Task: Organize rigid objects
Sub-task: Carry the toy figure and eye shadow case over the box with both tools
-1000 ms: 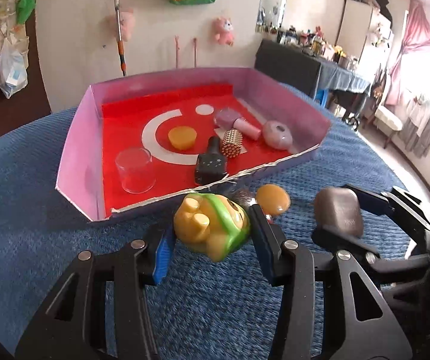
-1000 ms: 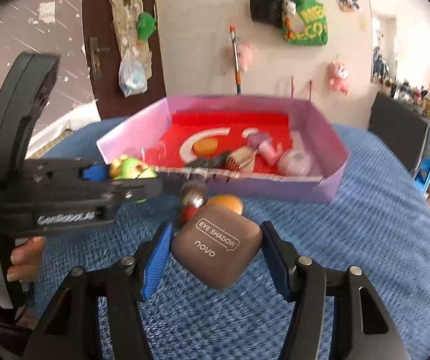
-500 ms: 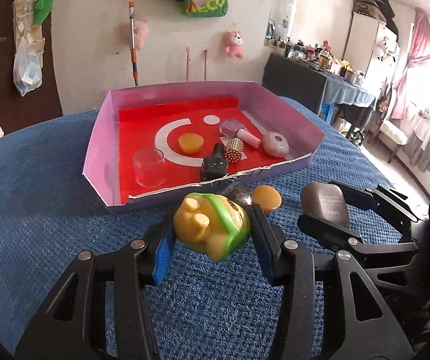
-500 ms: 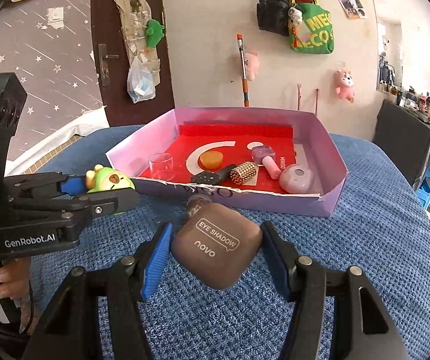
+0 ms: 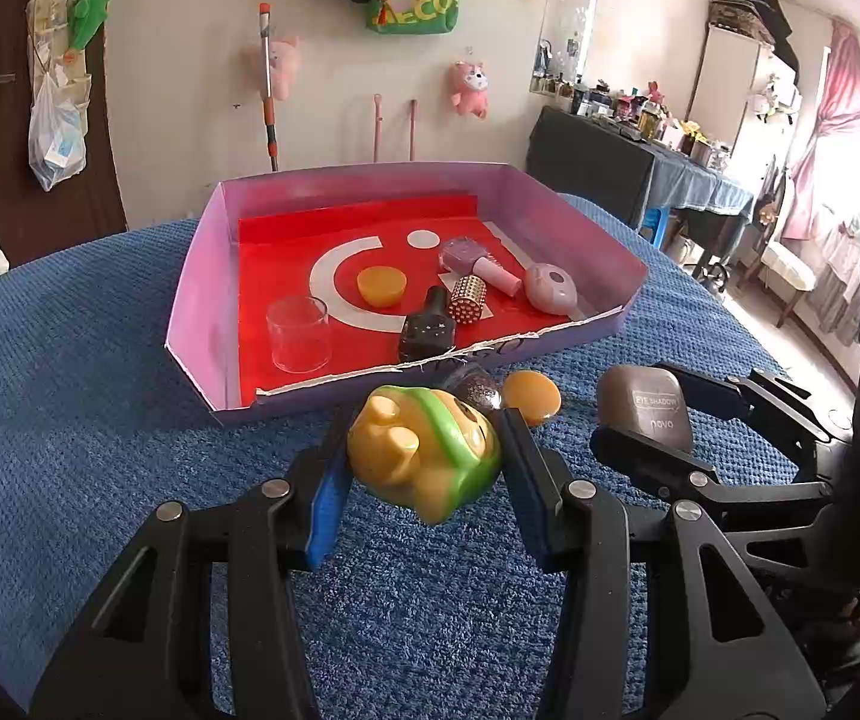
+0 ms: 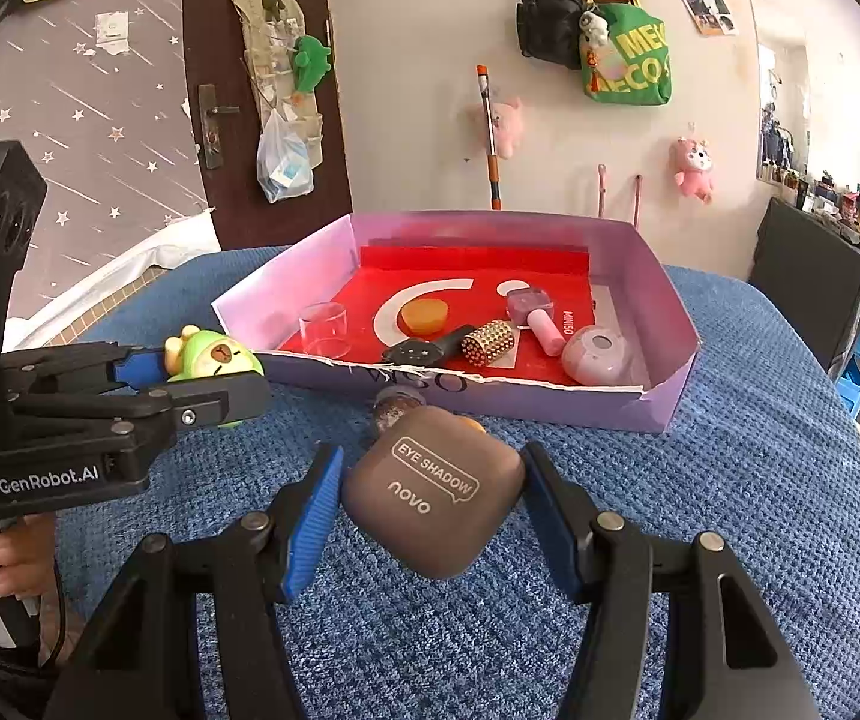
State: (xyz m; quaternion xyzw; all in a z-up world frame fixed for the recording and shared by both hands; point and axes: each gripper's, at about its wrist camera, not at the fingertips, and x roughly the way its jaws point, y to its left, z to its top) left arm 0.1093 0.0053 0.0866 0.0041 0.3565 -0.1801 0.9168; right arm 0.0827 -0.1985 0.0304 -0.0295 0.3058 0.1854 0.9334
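The yellow-green toy (image 5: pixel 423 450) sat clamped in the left gripper (image 5: pixel 423 468) above the blue cloth (image 5: pixel 99 420) — the right gripper (image 6: pixel 430 504) pinched a brown eye-shadow case (image 6: pixel 433 498) — both just before the pink box (image 5: pixel 201 276)

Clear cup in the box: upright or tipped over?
Upright. The clear cup stands on its base on the red floor of the box, open rim up.

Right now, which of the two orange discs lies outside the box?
The orange disc on the blue cloth, just in front of the box's torn front wall. The other orange disc sits inside, on the red floor by the white arc.
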